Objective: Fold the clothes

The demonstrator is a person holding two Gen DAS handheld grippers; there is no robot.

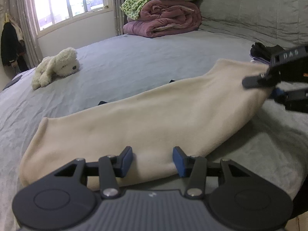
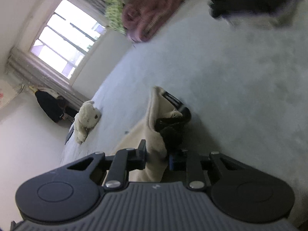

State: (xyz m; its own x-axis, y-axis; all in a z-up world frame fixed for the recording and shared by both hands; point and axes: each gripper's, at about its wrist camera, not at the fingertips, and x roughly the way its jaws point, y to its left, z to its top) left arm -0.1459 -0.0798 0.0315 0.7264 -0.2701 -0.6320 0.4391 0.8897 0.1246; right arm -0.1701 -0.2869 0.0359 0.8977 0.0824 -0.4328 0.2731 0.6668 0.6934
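Note:
A cream fleece garment (image 1: pixel 146 123) lies stretched across the grey-blue bed (image 1: pixel 134 57). My left gripper (image 1: pixel 153 160) sits at the garment's near edge. Its blue pads (image 1: pixel 127 159) stand apart with cream fabric between them and do not visibly press on it. At the right, my right gripper (image 1: pixel 263 87) pinches the garment's far end and holds it a little above the bed. In the right wrist view that gripper (image 2: pixel 157 152) is shut on a bunched cream fold (image 2: pixel 154 144). Black lining (image 2: pixel 169 129) and a dark strap show just beyond the fold.
A white plush dog (image 1: pixel 55 67) lies on the bed's left side. Folded pink quilts (image 1: pixel 165 19) under a green patterned cloth are stacked at the far end. A pile of dark clothes (image 1: pixel 265 51) sits at the right. A dark coat (image 1: pixel 10 44) hangs beside the window.

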